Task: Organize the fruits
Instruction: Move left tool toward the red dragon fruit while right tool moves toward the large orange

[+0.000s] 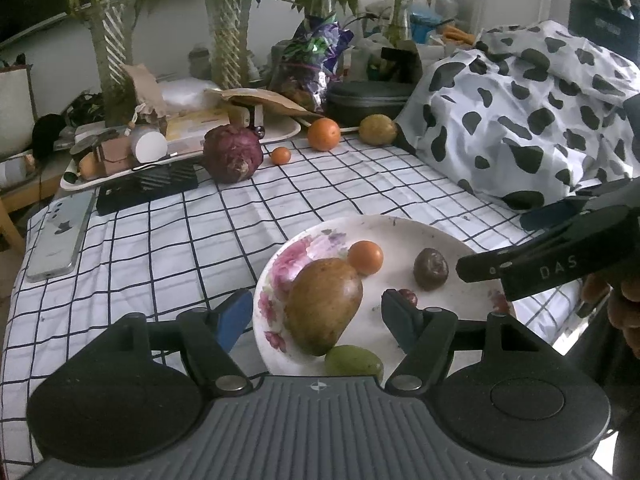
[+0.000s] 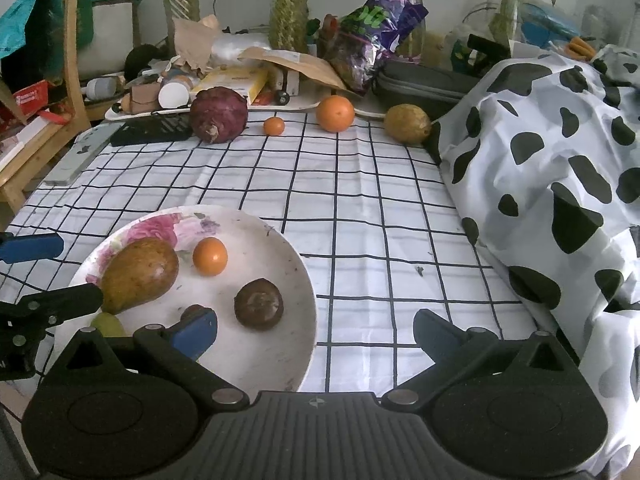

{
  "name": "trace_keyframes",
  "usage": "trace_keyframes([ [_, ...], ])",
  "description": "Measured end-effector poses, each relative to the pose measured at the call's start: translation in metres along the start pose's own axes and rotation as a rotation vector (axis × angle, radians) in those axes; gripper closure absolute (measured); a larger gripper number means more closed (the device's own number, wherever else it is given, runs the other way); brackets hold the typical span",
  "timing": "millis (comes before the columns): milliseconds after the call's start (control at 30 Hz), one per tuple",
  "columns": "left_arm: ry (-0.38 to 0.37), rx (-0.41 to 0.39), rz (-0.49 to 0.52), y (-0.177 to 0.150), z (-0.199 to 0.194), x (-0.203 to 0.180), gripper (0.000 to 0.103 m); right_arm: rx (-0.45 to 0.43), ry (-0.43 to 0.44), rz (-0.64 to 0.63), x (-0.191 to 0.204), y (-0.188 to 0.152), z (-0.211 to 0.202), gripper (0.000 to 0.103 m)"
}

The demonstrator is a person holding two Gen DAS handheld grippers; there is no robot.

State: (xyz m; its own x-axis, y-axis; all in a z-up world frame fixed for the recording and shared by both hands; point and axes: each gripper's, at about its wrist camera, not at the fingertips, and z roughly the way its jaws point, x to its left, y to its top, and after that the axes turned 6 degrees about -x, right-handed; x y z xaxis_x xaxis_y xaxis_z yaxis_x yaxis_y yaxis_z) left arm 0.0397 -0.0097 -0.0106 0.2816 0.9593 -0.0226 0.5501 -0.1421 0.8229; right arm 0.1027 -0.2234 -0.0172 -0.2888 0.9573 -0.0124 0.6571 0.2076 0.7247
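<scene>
While I'm watching the left view, the left gripper (image 1: 316,312) is straddling the mango (image 1: 323,305) on the plate (image 1: 404,227) at lower centre, fingers wide, gripping nothing. Right view: right gripper (image 2: 316,330) is gaping empty over the plate (image 2: 298,264) rim; bumping it risks rolling fruit.

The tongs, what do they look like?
Both tongs, left and right, are black plastic with a ribbed grey middle, two round black discs, silver pivot pins and blue pads on the fingers. White letters "DAS" mark the right one's side.
</scene>
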Motion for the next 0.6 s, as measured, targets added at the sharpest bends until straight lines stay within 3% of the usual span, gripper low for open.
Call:
trace_keyframes([
  [367, 0.002, -0.016, -0.023, 0.009, 0.006, 0.011, 0.033, -0.011, -0.019, -0.031, 0.004, 0.004, 0.005, 0.0],
  [600, 0.026, -0.021, 0.019, 0.019, 0.023, 0.017, 0.033, -0.021, -0.043, -0.014, -0.003, 0.013, 0.02, 0.0],
])
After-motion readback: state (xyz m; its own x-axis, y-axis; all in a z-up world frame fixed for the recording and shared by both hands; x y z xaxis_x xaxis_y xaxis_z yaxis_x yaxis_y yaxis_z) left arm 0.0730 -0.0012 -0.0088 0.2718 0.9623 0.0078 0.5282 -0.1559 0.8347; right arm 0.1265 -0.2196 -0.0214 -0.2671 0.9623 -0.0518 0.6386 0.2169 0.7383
